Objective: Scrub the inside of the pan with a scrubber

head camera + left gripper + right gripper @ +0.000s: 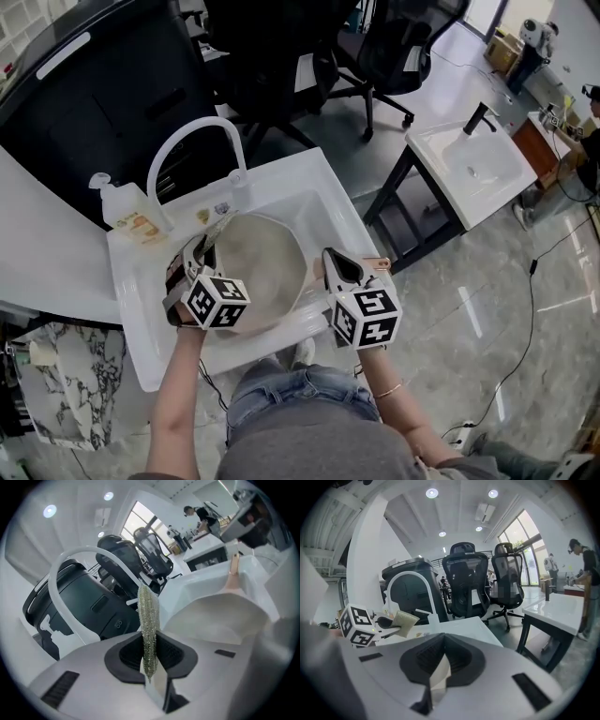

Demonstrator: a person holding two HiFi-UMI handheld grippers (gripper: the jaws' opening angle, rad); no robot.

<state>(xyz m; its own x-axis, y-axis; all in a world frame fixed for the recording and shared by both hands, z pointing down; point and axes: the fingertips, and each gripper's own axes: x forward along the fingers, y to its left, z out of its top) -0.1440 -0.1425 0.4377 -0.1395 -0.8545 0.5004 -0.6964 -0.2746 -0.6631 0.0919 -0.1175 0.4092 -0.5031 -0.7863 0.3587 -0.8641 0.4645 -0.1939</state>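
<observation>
A white arched faucet (192, 131) rose from the back ledge of the white rectangular sink (309, 178), with a clear plastic soap bottle (127, 208) just beside its base on the left. A large black rounded cabinet (103, 94) stood behind the sink, and black office chairs (394, 47) stood further off. A second white basin on a dark frame (469, 164) stood well apart to the right.

The round pale-grey metal pan (267, 267) lay in the sink and filled most of the bowl, so little room was left between its rim and the sink walls. Its rose-coloured handle (378, 264) reached out over the sink's right edge.

The left gripper (200, 253) hung over the pan's left rim, under the faucet arch. Its jaws were clamped on a thin glittery green-silver scrubber (149, 634), seen edge-on.

The right gripper (339, 265) sat just beside the handle. Its jaws were drawn together with a pale sliver between the pads; what that sliver was could not be told.
</observation>
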